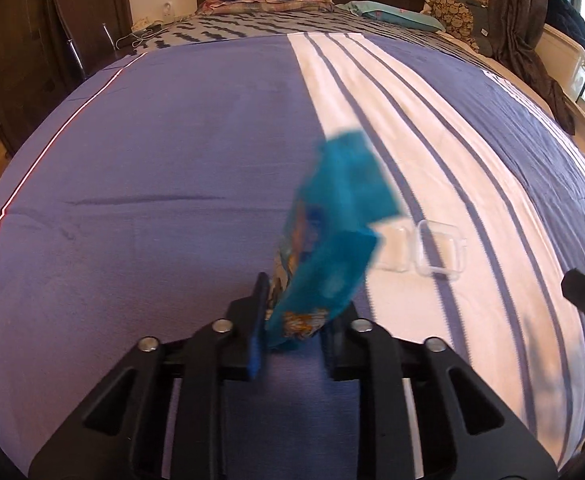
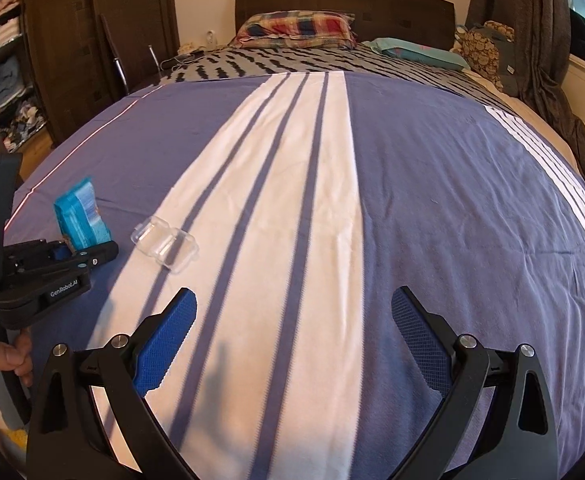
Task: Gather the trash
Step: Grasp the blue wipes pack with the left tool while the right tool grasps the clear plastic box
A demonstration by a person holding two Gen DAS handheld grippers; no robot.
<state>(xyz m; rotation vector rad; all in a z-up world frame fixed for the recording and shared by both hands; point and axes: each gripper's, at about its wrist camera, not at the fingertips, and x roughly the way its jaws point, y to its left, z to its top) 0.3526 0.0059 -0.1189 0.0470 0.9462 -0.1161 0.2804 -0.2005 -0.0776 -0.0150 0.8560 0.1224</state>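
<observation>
My left gripper (image 1: 298,320) is shut on a blue snack wrapper (image 1: 332,236) and holds it upright just above the bed; the wrapper looks blurred. It also shows in the right wrist view (image 2: 80,216), gripped at the far left by the left gripper (image 2: 88,254). A clear plastic hinged box (image 1: 424,254) lies open on the white stripe just right of the wrapper; it also shows in the right wrist view (image 2: 164,248). My right gripper (image 2: 294,320) is open and empty, low over the striped blanket, right of and nearer than the box.
A purple and white striped blanket (image 2: 432,200) covers the bed. A plaid pillow (image 2: 296,28) and a teal pillow (image 2: 416,52) lie at the headboard. A dark wardrobe (image 2: 92,40) stands left. Brown cloth (image 2: 540,60) hangs at the right.
</observation>
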